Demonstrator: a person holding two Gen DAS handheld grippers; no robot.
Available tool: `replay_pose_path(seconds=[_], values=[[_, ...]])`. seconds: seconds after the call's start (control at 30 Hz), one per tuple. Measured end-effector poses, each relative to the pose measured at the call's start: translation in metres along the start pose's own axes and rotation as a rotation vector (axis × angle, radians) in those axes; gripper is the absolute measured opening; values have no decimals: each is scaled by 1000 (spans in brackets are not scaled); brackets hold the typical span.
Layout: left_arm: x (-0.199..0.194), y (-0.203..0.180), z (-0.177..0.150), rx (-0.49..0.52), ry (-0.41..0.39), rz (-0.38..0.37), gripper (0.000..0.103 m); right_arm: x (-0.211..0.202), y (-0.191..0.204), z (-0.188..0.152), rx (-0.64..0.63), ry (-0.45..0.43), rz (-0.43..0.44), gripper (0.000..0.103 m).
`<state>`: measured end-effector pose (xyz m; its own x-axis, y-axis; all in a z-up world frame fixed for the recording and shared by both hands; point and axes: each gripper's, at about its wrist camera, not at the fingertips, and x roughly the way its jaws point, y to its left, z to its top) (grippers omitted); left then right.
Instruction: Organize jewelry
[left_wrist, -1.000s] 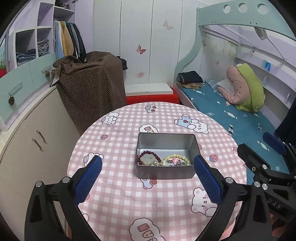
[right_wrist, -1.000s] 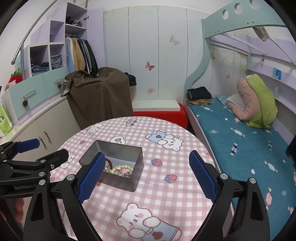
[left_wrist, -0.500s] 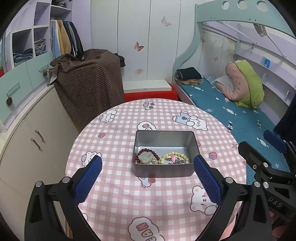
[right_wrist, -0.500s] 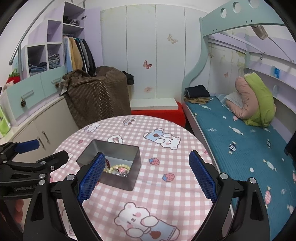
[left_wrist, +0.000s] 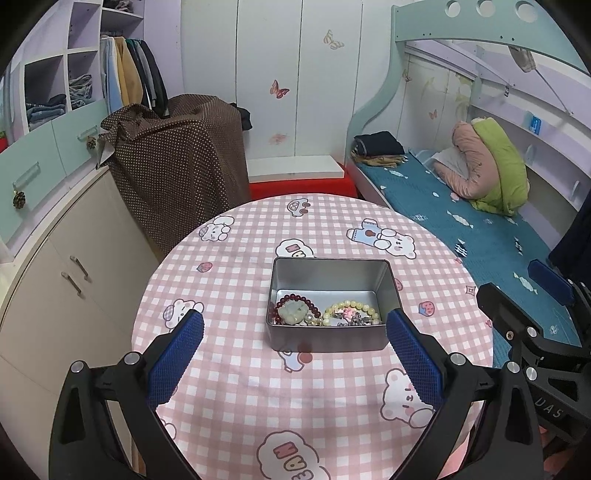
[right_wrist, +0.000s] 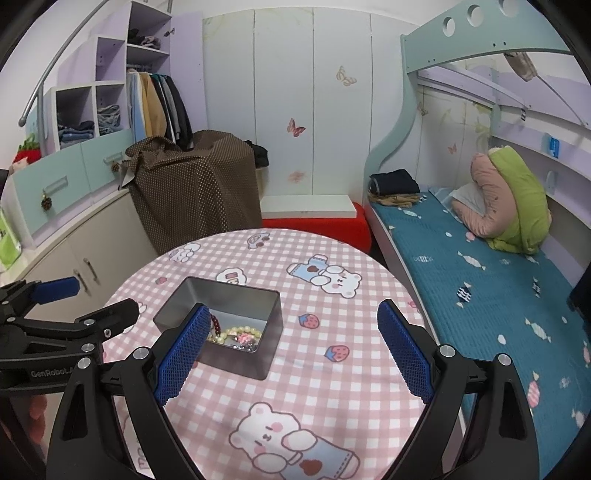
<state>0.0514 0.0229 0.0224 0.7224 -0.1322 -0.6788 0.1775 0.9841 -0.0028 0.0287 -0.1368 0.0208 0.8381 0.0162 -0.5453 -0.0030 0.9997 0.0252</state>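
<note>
A silver metal tin (left_wrist: 328, 338) stands on the round table with the pink checked cloth (left_wrist: 240, 280). In the tin lie a dark red bead bracelet (left_wrist: 295, 297) with a pale green stone pendant (left_wrist: 291, 312), a cream bead bracelet (left_wrist: 351, 308) and small silvery pieces. The tin also shows in the right wrist view (right_wrist: 269, 332). My left gripper (left_wrist: 293, 358) is open and empty, hovering just short of the tin. My right gripper (right_wrist: 290, 350) is open and empty, to the right of the tin; it shows in the left wrist view (left_wrist: 517, 295).
A brown dotted cloth covers a tall object (left_wrist: 177, 162) behind the table. Cupboards (left_wrist: 55, 258) stand at the left. A bed with a teal cover (left_wrist: 461, 221) and rolled bedding (left_wrist: 491, 162) runs along the right. A red bench (left_wrist: 303, 188) is at the back.
Both grippers have drawn back and up a little from the table, so the tin looks smaller and farther. Both stay open and the jewelry has not moved.
</note>
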Motion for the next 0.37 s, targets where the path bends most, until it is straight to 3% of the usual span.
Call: replay_pose_path(seconds=[0.37], values=[[-5,-3,2,3,-12,5,96,-1,0,1,0,-4,3,89]])
